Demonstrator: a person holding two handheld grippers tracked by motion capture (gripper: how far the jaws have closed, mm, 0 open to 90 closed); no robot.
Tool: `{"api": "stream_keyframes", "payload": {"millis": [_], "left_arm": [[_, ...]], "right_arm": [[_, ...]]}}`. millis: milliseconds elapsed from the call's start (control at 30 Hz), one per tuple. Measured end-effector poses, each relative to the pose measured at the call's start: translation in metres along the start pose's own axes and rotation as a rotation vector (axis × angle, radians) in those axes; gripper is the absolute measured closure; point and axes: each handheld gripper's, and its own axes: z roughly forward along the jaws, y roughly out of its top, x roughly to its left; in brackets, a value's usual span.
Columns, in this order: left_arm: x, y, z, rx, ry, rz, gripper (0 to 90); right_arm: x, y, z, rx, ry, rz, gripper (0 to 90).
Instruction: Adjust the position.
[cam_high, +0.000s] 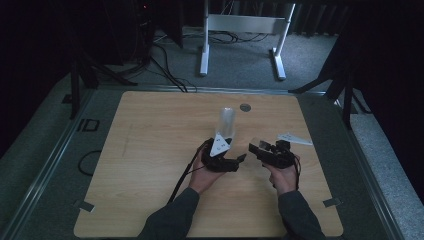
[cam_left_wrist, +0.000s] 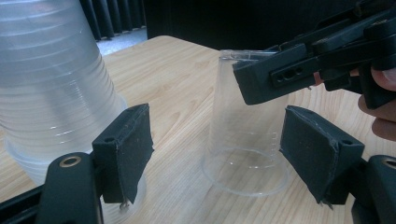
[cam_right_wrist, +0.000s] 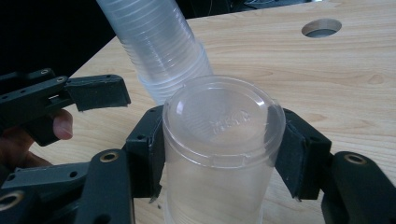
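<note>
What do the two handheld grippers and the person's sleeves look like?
Both the left gripper and the right gripper are black, with flat dark padded jaws and brass-coloured rivets. The left carries a grey three-cornered plate and trails a black cable. The sleeves are dark grey.

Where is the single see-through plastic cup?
The single clear plastic cup stands upside down on the wooden table, between the right gripper's jaws, beside the stack of clear plastic cups.
</note>
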Motion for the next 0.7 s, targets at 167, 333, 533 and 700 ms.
{"api": "stream_keyframes", "payload": {"millis": [167, 333, 533, 700], "left_arm": [[-0.0011, -0.0006, 0.0014, -0.004, 0.002, 0.004, 25.1], [-0.0010, -0.0011, 0.0021, 0.006, -0.007, -0.002, 25.1], [-0.0021, -0.0018, 0.0042, 0.008, -0.013, -0.004, 25.1], [-0.0037, -0.0022, 0.0065, 0.014, -0.019, -0.002, 25.1]], "right_arm": [[0.0003, -0.0008, -0.0001, -0.004, 0.017, 0.016, 40.8], [-0.0030, -0.0016, -0.0007, -0.013, 0.049, 0.065, 40.9], [-0.0057, -0.0025, -0.0011, -0.017, 0.055, 0.096, 40.9], [-0.0056, -0.0022, -0.0017, -0.020, 0.058, 0.099, 41.0]]}}
